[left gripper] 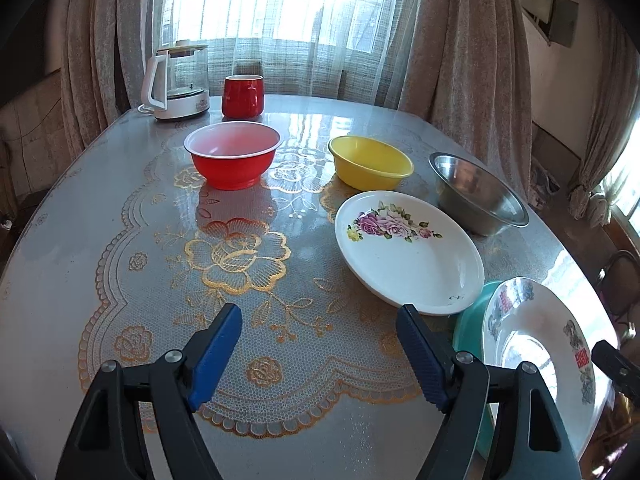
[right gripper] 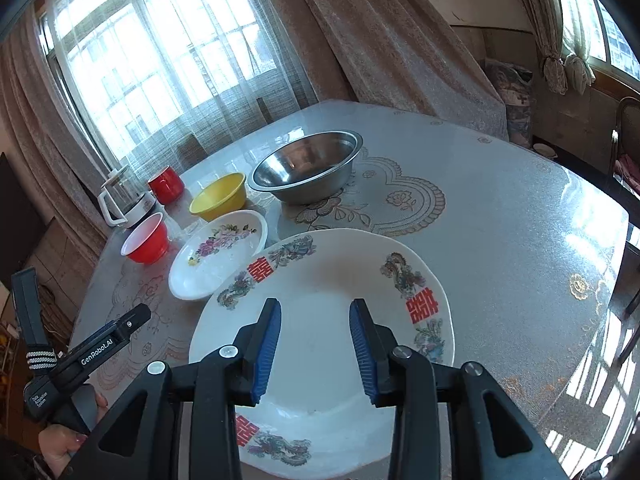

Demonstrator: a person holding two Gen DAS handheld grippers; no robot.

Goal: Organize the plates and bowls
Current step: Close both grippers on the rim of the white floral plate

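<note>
A red bowl (left gripper: 233,154), a yellow bowl (left gripper: 370,162), a steel bowl (left gripper: 478,196) and a white rose-pattern plate (left gripper: 408,256) sit on the table. A white plate with red characters (left gripper: 540,344) lies on a teal plate (left gripper: 470,326) at the right. My left gripper (left gripper: 320,320) is open and empty above the tablecloth, left of the plates. My right gripper (right gripper: 315,312) is open just above the red-character plate (right gripper: 324,280), its fingers over the plate's middle. The rose plate (right gripper: 220,254), red bowl (right gripper: 146,240), yellow bowl (right gripper: 219,196) and steel bowl (right gripper: 306,166) lie beyond.
A glass kettle (left gripper: 178,80) and a red mug (left gripper: 242,94) stand at the table's far left edge. Curtains and a window lie behind. The lace-patterned tablecloth (left gripper: 236,256) spreads before the left gripper. A chair (right gripper: 626,140) stands at the right.
</note>
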